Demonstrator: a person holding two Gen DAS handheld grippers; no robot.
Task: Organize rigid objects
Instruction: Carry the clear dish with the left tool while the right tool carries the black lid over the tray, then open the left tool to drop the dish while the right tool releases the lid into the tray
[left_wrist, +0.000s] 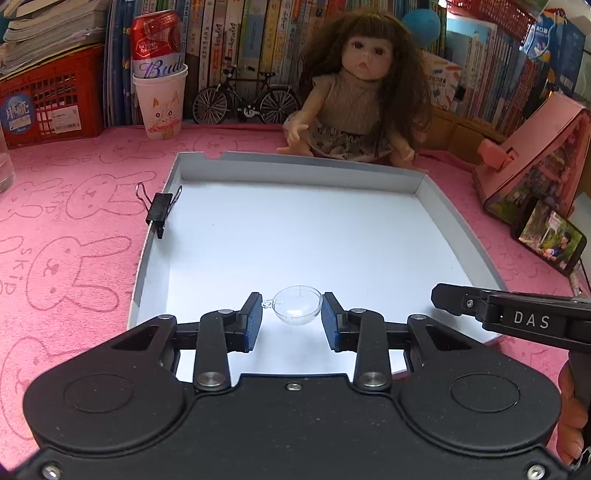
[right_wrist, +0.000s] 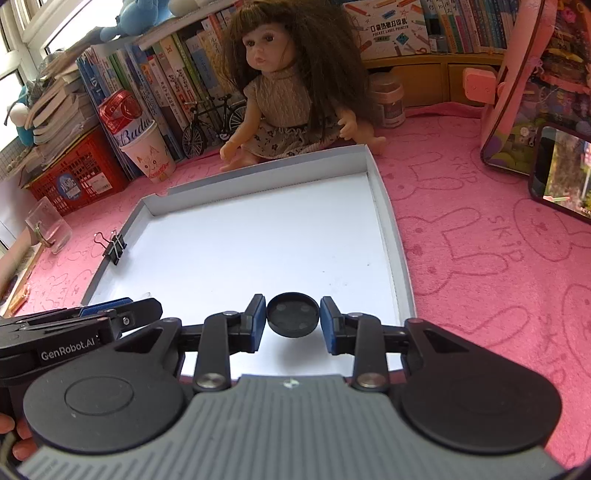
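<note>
My left gripper (left_wrist: 291, 314): jaws part-open, clear cup (left_wrist: 297, 305) centred between, apparently untouched. My right gripper (right_wrist: 293, 315): jaws clamping black cap (right_wrist: 293, 314) above tray (right_wrist: 391, 236).

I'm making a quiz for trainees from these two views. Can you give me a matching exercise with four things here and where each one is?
Things:
1. clear dome
2. black cap
3. binder clip
4. red can

Places:
A. clipped on the tray's left wall
B. standing in a paper cup
C. between the left gripper's fingers
D. between the right gripper's fingers

Pairs: 1-C, 2-D, 3-A, 4-B
</note>
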